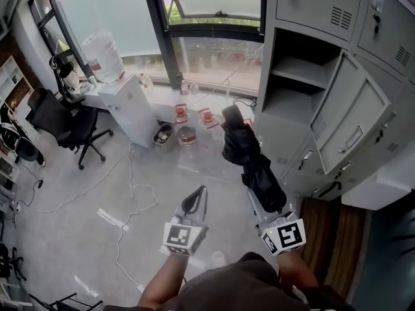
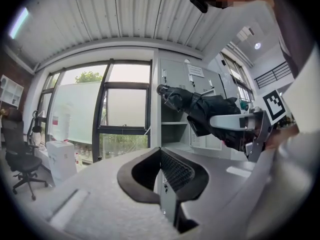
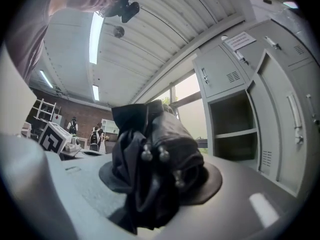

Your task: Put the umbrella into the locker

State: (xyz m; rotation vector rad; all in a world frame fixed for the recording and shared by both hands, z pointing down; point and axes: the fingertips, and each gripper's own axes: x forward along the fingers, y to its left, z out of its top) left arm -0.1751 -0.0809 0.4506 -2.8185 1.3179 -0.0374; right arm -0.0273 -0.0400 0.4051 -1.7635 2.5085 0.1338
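My right gripper (image 1: 260, 190) is shut on a folded black umbrella (image 1: 254, 164), which sticks forward and up toward the grey lockers. In the right gripper view the umbrella (image 3: 155, 159) fills the space between the jaws and hides the fingertips. One locker compartment (image 1: 295, 89) stands open with a shelf inside, its door (image 1: 353, 122) swung to the right. My left gripper (image 1: 194, 201) hangs to the left of the umbrella, jaws together and empty. From the left gripper view the pads (image 2: 177, 171) meet, and the umbrella (image 2: 207, 109) shows beyond them in front of the open compartment (image 2: 172, 131).
A white cabinet (image 1: 130, 109) stands by the window with small buckets (image 1: 185, 125) beside it. A black office chair (image 1: 65, 122) is at the left. Cables (image 1: 130, 196) run across the grey floor. A brown mat (image 1: 327, 238) lies before the lockers.
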